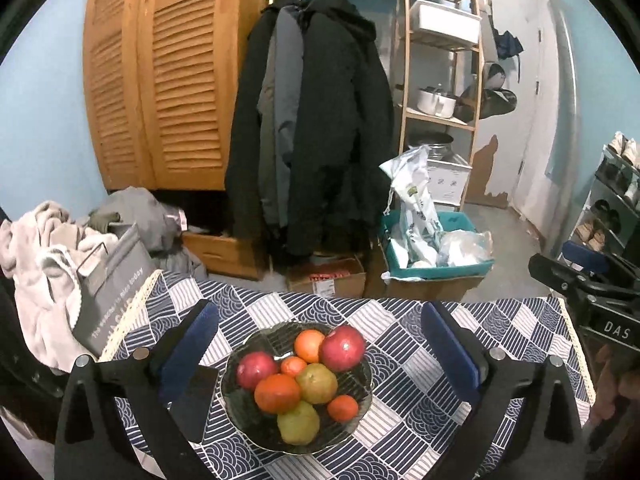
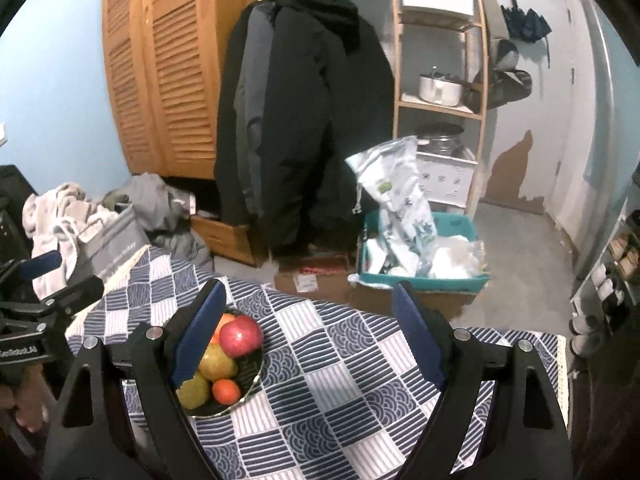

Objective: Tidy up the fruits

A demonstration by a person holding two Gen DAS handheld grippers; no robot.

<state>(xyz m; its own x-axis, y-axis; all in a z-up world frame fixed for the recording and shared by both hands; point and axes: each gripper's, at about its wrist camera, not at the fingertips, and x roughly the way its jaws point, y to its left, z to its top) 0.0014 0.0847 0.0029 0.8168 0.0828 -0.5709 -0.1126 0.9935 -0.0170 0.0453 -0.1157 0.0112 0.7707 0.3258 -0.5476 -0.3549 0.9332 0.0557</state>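
Observation:
A dark glass bowl [image 1: 362, 416] sits on the blue-and-white patterned tablecloth [image 1: 404, 412], heaped with several fruits: two red apples [image 1: 343, 347], oranges [image 1: 277, 393] and yellow-green pears [image 1: 299, 424]. My left gripper [image 1: 320, 354] hangs above the bowl, wide open, nothing between its blue pads. In the right wrist view the bowl [image 2: 252, 376] lies at the lower left, partly hidden by the left finger. My right gripper [image 2: 310, 340] is open and empty over bare cloth to the right of the bowl.
The other gripper's black body shows at the right edge [image 1: 592, 300] and the left edge [image 2: 36, 320]. A grey bag with clothes [image 1: 108, 280] stands by the table's left corner. Beyond the far edge lie cardboard boxes [image 1: 328, 280] and a teal bin [image 1: 436, 248].

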